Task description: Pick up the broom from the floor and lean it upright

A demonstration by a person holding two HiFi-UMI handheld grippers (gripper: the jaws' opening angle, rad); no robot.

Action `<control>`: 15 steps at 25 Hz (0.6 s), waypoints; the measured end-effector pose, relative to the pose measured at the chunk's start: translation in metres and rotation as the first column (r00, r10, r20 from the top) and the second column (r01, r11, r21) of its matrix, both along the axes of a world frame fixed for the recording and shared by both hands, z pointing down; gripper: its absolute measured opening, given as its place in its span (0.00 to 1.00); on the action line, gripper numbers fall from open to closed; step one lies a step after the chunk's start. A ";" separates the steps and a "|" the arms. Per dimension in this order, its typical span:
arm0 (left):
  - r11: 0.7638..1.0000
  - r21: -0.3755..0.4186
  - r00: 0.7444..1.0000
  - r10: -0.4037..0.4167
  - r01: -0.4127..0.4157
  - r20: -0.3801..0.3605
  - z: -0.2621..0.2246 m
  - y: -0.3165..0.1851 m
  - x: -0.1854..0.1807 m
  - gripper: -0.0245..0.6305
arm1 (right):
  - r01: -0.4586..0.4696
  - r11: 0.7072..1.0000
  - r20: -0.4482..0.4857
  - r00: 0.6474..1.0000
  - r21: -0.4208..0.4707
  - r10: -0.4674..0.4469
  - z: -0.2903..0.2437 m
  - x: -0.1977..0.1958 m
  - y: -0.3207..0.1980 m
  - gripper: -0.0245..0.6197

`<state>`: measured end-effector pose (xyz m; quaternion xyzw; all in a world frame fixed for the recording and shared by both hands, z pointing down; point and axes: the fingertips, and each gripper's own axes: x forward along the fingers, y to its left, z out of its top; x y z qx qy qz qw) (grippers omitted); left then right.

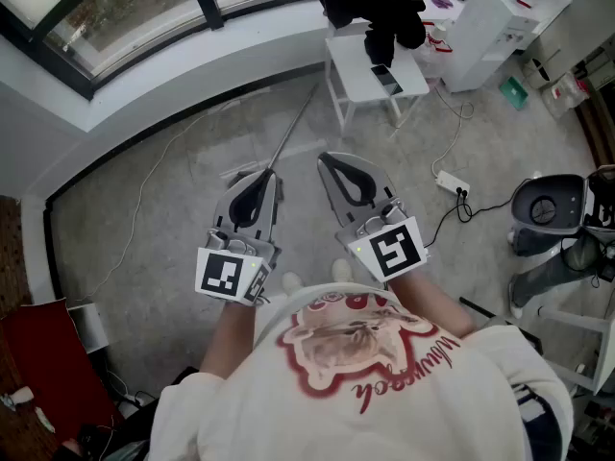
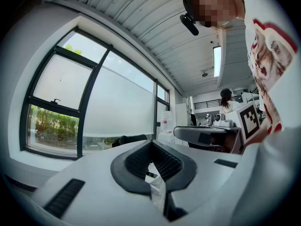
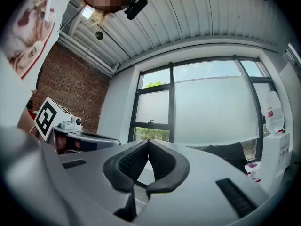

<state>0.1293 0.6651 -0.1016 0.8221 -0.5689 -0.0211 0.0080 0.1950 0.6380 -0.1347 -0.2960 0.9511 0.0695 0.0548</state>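
The broom (image 1: 292, 130) lies on the grey floor, its thin handle running from beside the white table's legs down towards me. Its head end is hidden under my left gripper (image 1: 259, 175), which hovers level above it with its jaws closed tip to tip and nothing between them. My right gripper (image 1: 328, 159) is held beside it, a little to the right of the handle, also shut and empty. In the left gripper view the jaws (image 2: 151, 142) point at the window; in the right gripper view the jaws (image 3: 148, 141) do the same.
A small white table (image 1: 357, 77) with a phone and a black garment stands just past the broom. A power strip (image 1: 452, 184) with cables lies to the right, near a grey round appliance (image 1: 547, 209). The window wall (image 1: 144, 84) curves along the far side.
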 end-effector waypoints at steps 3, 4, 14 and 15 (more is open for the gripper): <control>1.000 0.002 1.000 -0.001 0.001 0.000 -0.002 -0.003 0.000 0.07 | 0.000 1.000 -0.002 1.000 -0.004 0.000 0.000 -0.001 -0.003 0.08; 1.000 0.002 1.000 -0.002 0.002 -0.002 -0.002 -0.003 0.000 0.07 | -0.002 1.000 -0.002 1.000 -0.006 0.002 0.000 0.000 -0.004 0.08; 1.000 0.001 1.000 -0.010 0.010 -0.013 0.001 -0.004 0.009 0.07 | 0.001 1.000 0.018 1.000 -0.030 -0.001 0.002 0.014 -0.007 0.08; 1.000 0.000 1.000 -0.011 0.011 -0.016 0.001 -0.005 0.011 0.07 | 0.010 0.999 0.008 1.000 -0.031 -0.010 0.003 0.015 -0.007 0.08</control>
